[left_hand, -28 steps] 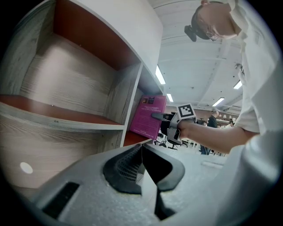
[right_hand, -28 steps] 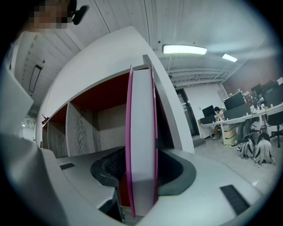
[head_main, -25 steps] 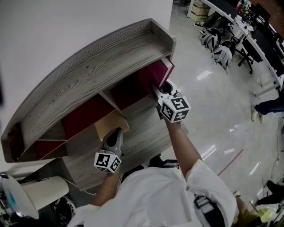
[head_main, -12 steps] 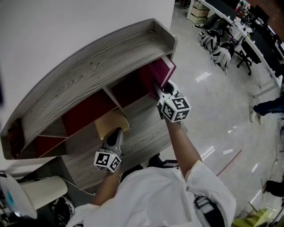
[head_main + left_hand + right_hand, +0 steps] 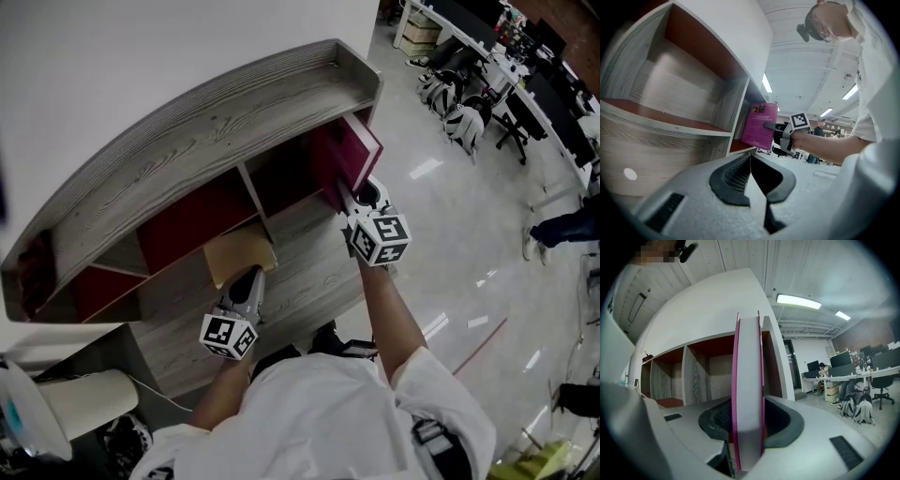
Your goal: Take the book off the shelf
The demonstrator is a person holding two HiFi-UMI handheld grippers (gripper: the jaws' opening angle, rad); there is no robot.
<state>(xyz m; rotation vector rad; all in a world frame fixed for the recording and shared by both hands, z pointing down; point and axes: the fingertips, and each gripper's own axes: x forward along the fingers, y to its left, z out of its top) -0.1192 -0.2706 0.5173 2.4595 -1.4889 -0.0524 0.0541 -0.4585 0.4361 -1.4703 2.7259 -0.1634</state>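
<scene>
Drawn farther from the shelf (image 5: 187,159), the magenta book (image 5: 352,155) sits in the right gripper's (image 5: 350,194) just-tightened jaws; left gripper (image 5: 250,275) closed, empty.

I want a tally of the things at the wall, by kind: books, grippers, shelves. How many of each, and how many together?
Book: 1
Grippers: 2 (left gripper shut, empty; right gripper with jaws that have just been closing, the book between them)
Shelf: 1
Total: 4
</scene>
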